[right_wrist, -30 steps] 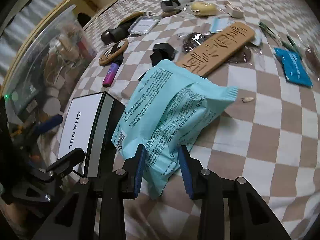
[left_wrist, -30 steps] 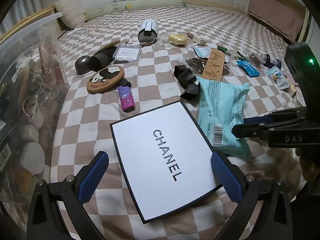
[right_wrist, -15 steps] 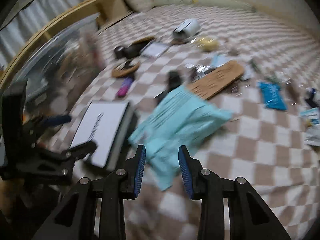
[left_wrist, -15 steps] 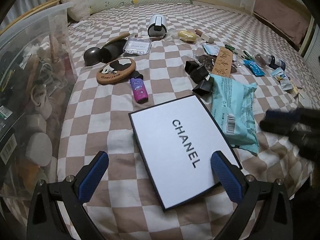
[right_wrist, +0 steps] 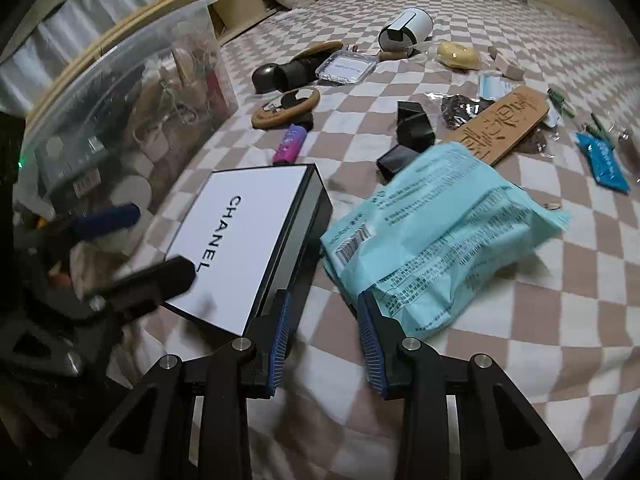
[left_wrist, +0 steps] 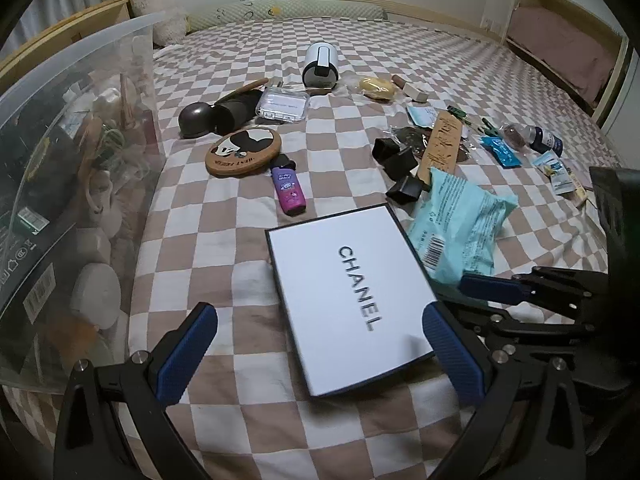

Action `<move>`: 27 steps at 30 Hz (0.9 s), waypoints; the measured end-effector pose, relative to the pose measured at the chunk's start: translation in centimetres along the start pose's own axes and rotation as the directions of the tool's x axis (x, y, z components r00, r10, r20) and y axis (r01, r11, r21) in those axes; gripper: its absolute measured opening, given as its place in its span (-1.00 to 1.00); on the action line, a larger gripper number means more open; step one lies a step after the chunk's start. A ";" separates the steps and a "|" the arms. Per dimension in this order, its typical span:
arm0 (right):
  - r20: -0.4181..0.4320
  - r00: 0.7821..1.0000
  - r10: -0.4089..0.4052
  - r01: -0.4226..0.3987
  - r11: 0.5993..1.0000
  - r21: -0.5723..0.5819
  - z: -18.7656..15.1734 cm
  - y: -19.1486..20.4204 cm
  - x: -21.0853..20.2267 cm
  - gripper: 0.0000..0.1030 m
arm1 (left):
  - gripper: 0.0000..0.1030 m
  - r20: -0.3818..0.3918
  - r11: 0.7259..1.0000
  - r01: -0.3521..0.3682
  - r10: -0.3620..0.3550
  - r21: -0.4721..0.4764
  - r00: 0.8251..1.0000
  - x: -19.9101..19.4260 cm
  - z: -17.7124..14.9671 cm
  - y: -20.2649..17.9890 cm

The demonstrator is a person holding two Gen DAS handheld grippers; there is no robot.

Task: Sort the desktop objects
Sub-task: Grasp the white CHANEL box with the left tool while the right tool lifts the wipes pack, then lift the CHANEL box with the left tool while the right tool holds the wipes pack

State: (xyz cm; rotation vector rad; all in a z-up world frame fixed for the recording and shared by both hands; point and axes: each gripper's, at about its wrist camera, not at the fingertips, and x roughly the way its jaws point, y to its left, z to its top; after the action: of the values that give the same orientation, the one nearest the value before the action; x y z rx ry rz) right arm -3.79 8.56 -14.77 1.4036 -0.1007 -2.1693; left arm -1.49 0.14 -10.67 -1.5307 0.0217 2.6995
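white box (left_wrist: 348, 300) lies ahead between the wide-spread left gripper (left_wrist: 320, 344) jaws, untouched | teal packet (right_wrist: 436, 240) just past the right gripper (right_wrist: 324, 340), jaws narrow, gripping nothing | clear bin (left_wrist: 60, 200) left of jaws, black clips (right_wrist: 414, 132) and purple tube (left_wrist: 289, 190) beyond | lid reads "CHANEL"
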 end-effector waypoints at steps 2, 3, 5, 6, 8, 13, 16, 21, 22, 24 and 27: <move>0.006 1.000 0.006 -0.006 1.000 0.001 -0.1 0.4 -0.2 -0.28 | 1.00 -0.001 1.000 -0.005 0.005 -0.001 1.000 0.1 -0.1 0.1; 0.009 1.000 0.015 -0.015 1.000 0.003 -0.1 0.5 -0.2 -0.28 | 1.00 0.000 1.000 -0.006 0.006 -0.007 1.000 0.1 -0.1 0.3; 0.009 0.999 0.046 -0.046 0.999 0.008 -0.3 0.7 -0.3 -0.28 | 1.00 0.004 1.000 -0.011 0.011 -0.023 1.000 0.0 0.0 0.8; 0.002 0.998 0.065 -0.065 0.998 0.010 -0.5 0.8 -0.3 -0.28 | 1.00 0.007 0.999 -0.018 0.018 -0.029 1.000 -0.1 0.0 1.0; -0.010 0.997 0.072 -0.072 0.997 0.005 -1.0 1.0 -0.1 -0.28 | 1.00 0.006 0.998 -0.053 0.053 -0.028 0.999 -0.1 0.2 1.5; -0.060 0.997 0.049 -0.050 0.999 -0.012 -2.0 1.0 0.9 -0.28 | 1.00 -0.026 0.980 -0.197 0.198 0.017 0.980 0.4 0.0 2.5; -0.079 0.997 0.015 -0.018 0.999 -0.044 -2.4 0.6 1.7 -0.28 | 1.00 -0.063 0.979 -0.200 0.201 0.022 0.978 1.0 -0.2 3.2; -0.074 0.996 -0.040 0.026 0.984 -0.175 -2.5 1.6 2.9 -0.28 | 1.00 -0.086 0.977 -0.212 0.215 0.036 0.973 0.9 -0.5 4.0; -0.069 0.996 -0.049 0.035 0.981 -0.193 -2.4 1.8 3.1 -0.28 | 1.00 -0.088 0.976 -0.214 0.217 0.044 0.972 0.9 -0.5 3.9; -0.061 0.996 -0.063 0.048 0.975 -0.216 -2.1 2.2 3.9 -0.28 | 1.00 -0.088 0.973 -0.224 0.229 0.060 0.970 0.9 -0.7 3.7; -0.049 0.996 -0.069 0.053 0.963 -0.262 -1.8 2.4 4.5 -0.29 | 1.00 -0.080 0.963 -0.250 0.258 0.099 0.963 0.8 -0.8 3.3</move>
State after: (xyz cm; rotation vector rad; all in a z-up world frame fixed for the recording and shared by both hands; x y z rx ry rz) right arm -2.65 4.74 -18.49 1.3298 0.2449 -2.0994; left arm -1.32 -3.14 -11.79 -1.7341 0.3600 2.7661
